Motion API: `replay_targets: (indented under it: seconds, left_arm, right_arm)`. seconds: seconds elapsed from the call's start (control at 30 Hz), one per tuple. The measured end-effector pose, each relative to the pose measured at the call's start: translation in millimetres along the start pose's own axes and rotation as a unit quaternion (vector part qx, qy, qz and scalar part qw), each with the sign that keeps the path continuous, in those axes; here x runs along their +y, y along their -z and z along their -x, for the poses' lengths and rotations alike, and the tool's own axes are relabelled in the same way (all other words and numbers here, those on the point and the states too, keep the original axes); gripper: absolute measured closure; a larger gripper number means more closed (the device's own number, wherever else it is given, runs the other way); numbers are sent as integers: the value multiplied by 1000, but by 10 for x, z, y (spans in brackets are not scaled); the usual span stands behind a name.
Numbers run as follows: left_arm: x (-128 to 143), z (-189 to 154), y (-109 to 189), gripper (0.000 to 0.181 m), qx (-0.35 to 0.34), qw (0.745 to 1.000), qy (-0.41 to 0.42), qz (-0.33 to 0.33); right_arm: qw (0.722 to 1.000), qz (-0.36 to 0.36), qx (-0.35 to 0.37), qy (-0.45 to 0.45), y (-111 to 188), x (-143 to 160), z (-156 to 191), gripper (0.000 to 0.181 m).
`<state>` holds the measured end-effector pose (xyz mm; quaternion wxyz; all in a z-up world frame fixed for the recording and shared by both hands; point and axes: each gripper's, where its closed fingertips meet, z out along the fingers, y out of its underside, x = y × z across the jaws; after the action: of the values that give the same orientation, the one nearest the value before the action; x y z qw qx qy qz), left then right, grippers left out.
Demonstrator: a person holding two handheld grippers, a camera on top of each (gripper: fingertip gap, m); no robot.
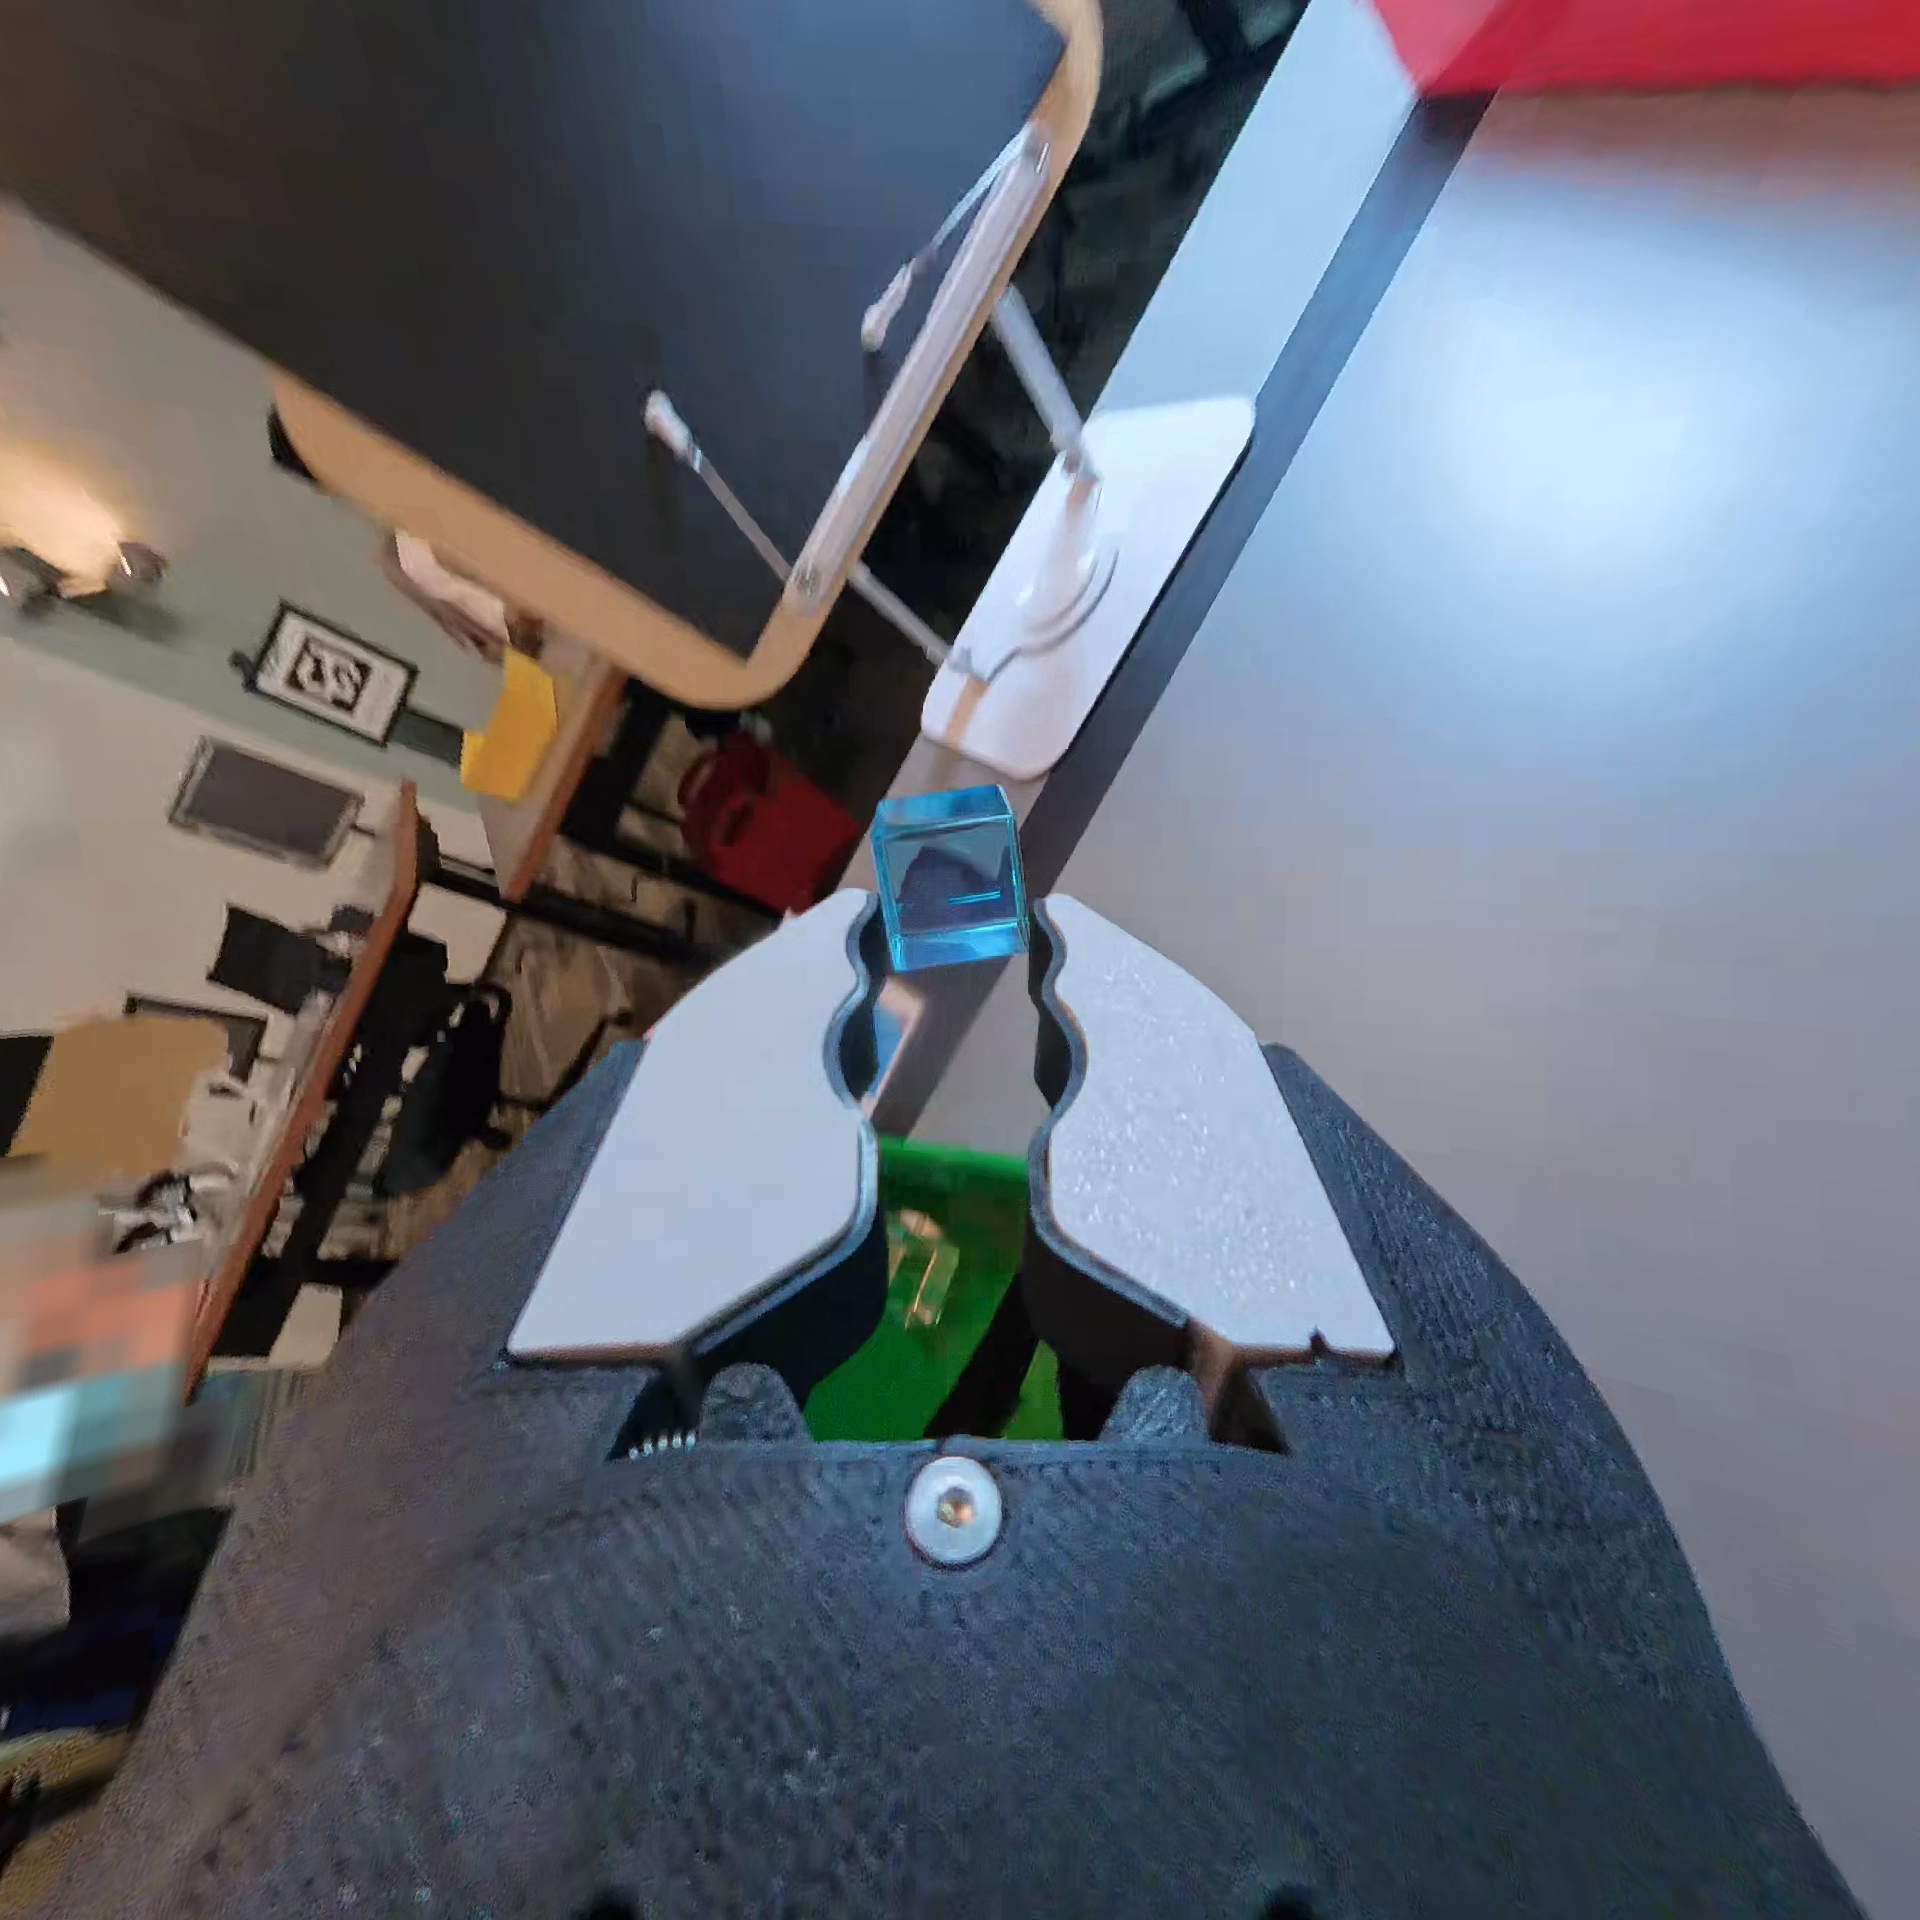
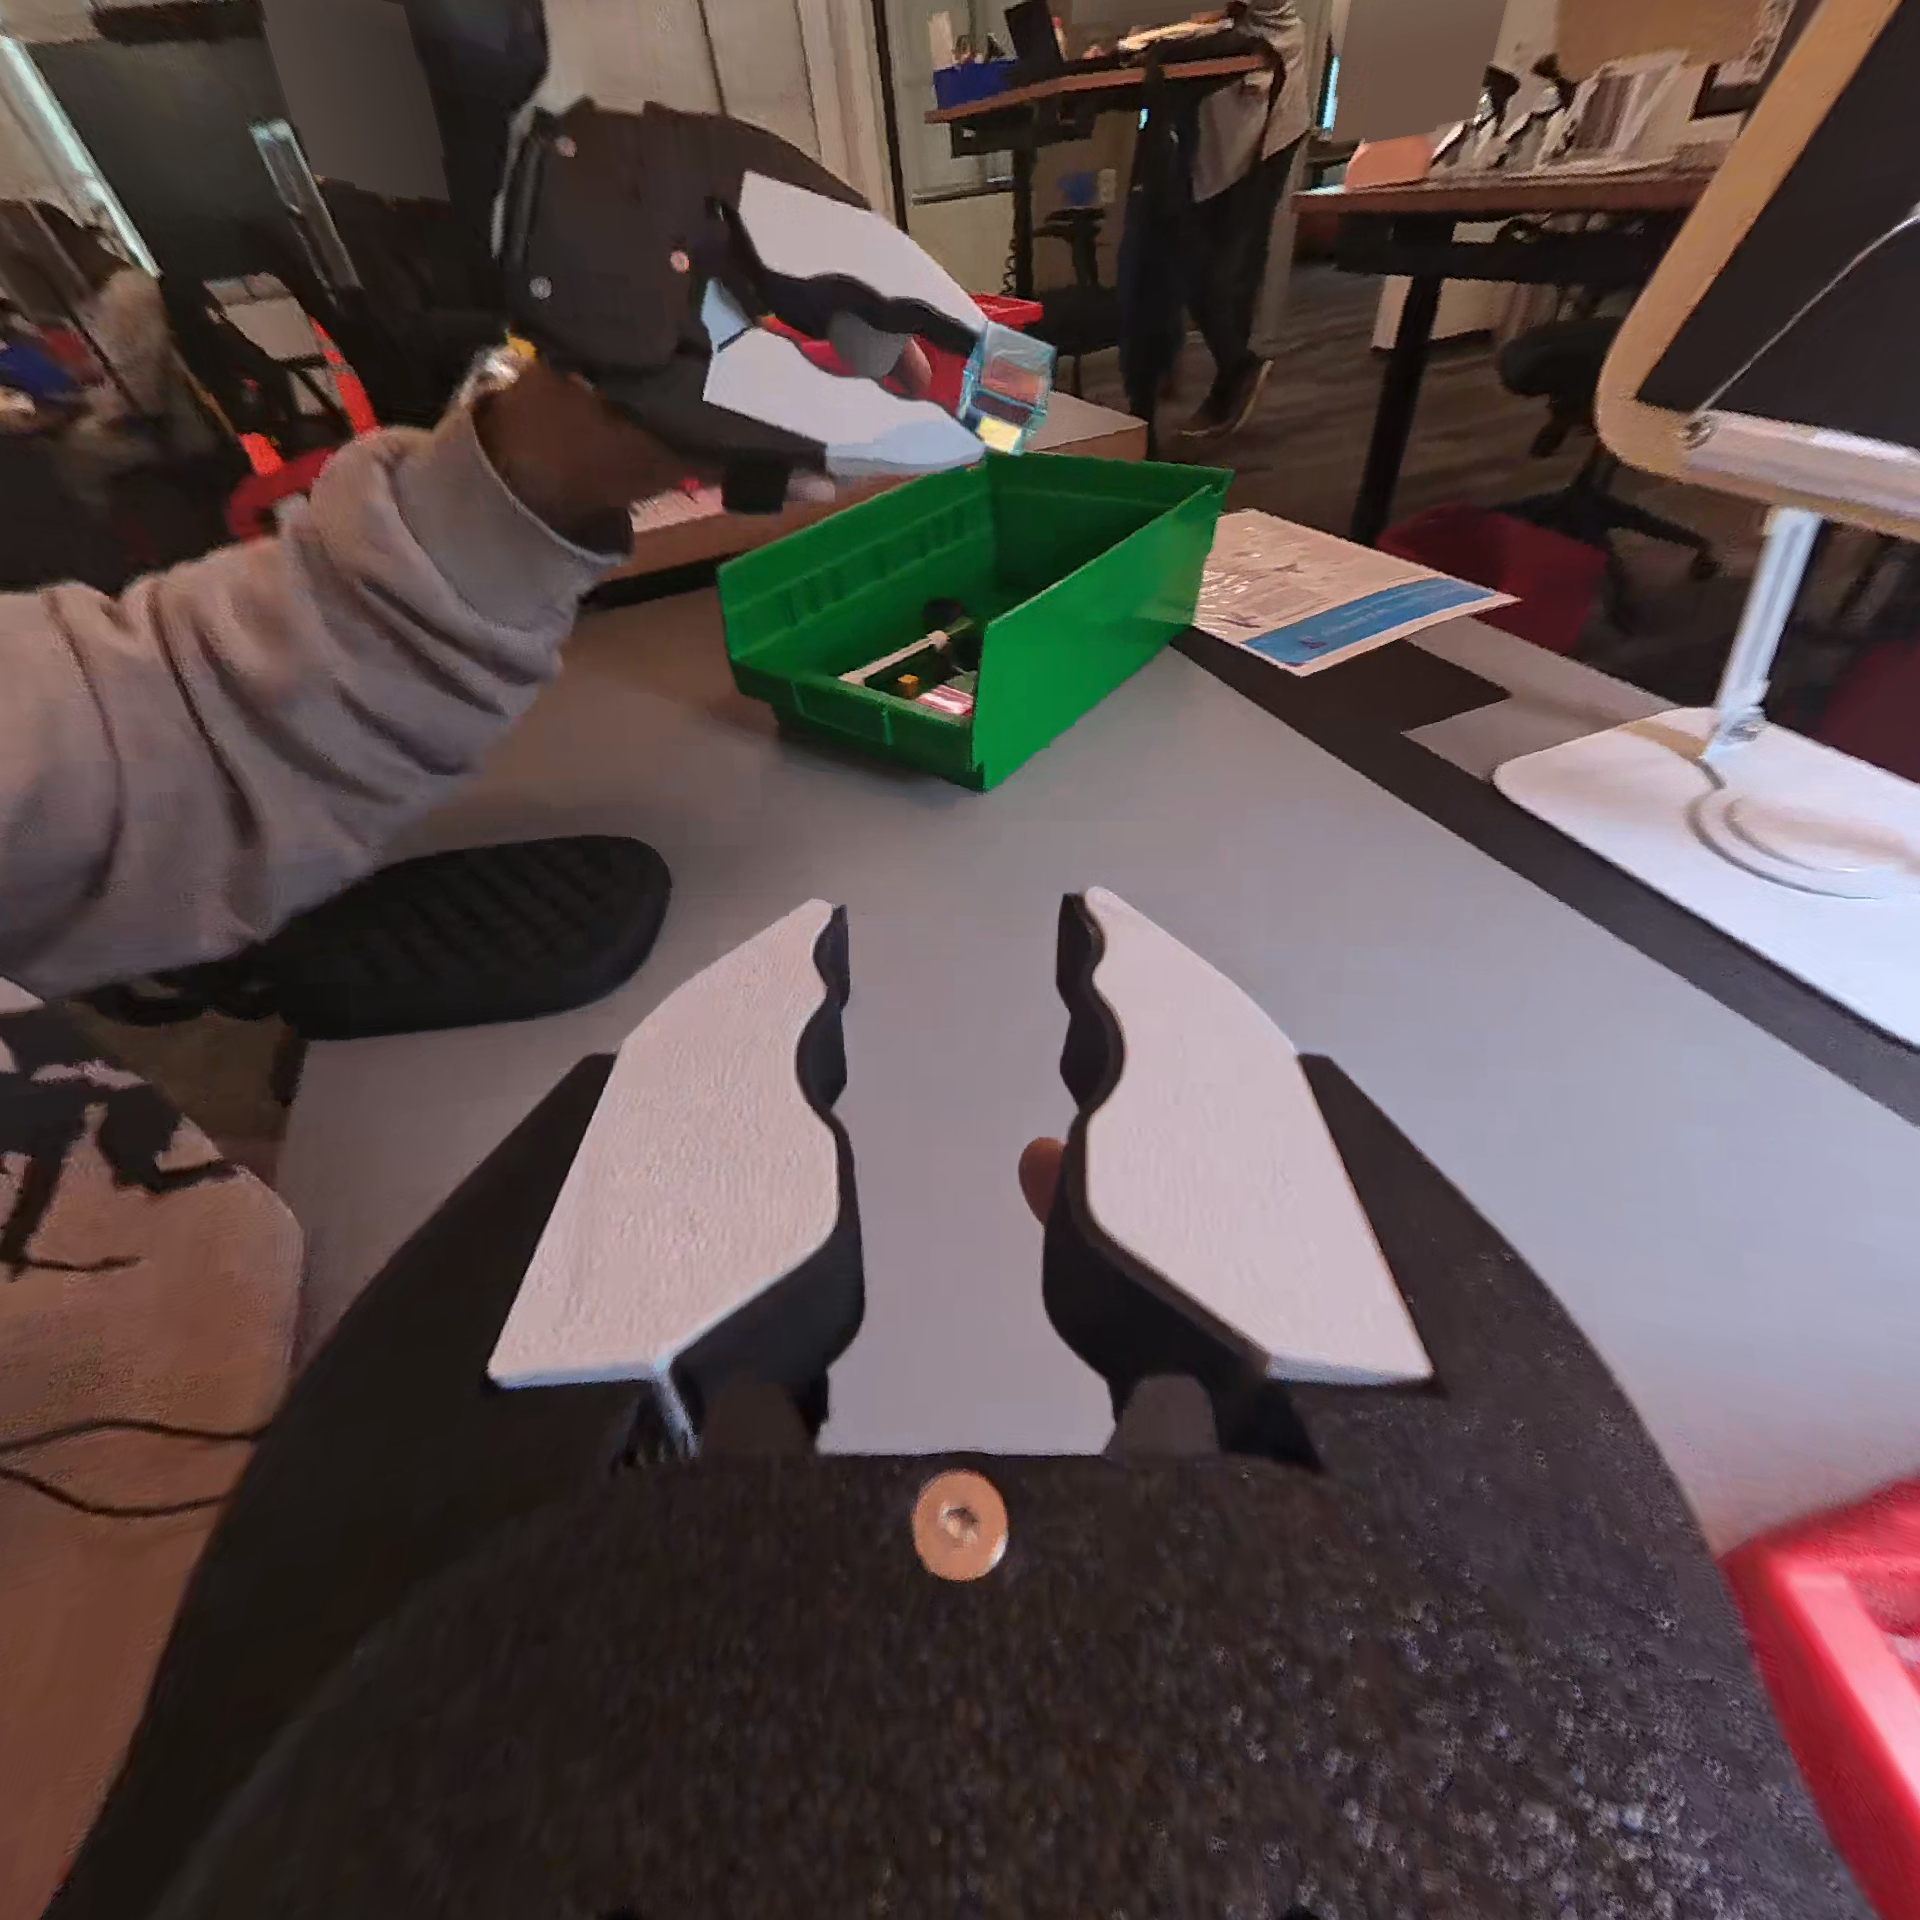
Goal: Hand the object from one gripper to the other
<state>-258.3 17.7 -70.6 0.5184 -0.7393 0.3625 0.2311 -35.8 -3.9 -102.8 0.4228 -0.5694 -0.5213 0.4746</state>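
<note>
Right hand-held gripper (image 2: 951,920) up close, fingers spread apart, nothing between them, hovering over grey worktop (image 2: 1299,935). Further off, left hand-held gripper (image 2: 992,390) raised above green bin (image 2: 1081,634), clamped on clear blue cube (image 2: 1006,387) right at the fingertips. Same cube pinched at the tips in left wrist view too (image 1: 948,888).

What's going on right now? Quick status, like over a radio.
Left tool shut on blue cube, held up above green bin. Right tool open, empty, low over grey table. Nothing between them.
</note>
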Motion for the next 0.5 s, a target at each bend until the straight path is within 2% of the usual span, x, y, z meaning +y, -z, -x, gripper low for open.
replay_targets:
  seconds: [0.03,0.13,0.23,0.4,0.5]
  left_arm:
    - [-159,-102,-15,155,-1,1000,-11,-18]
    - [-525,-373,-106,156,-21,997,-63,-49]
    - [-750,-646,-251,155,-21,993,-102,-61]
    - [-980,-1007,-462,155,-5,987,-142,-72]
    - [-1060,-1197,-535,155,8,983,-166,-78]
  right_arm:
    - [1000,-3,-9,-20,-83,-25,6,140]
    - [997,-28,-17,-72,-287,-138,-93,132]
    - [989,-52,-21,-140,-440,-217,-286,120]
    - [993,-33,24,-114,-603,-106,-601,115]
    - [990,-42,-6,-133,-640,-84,-575,119]
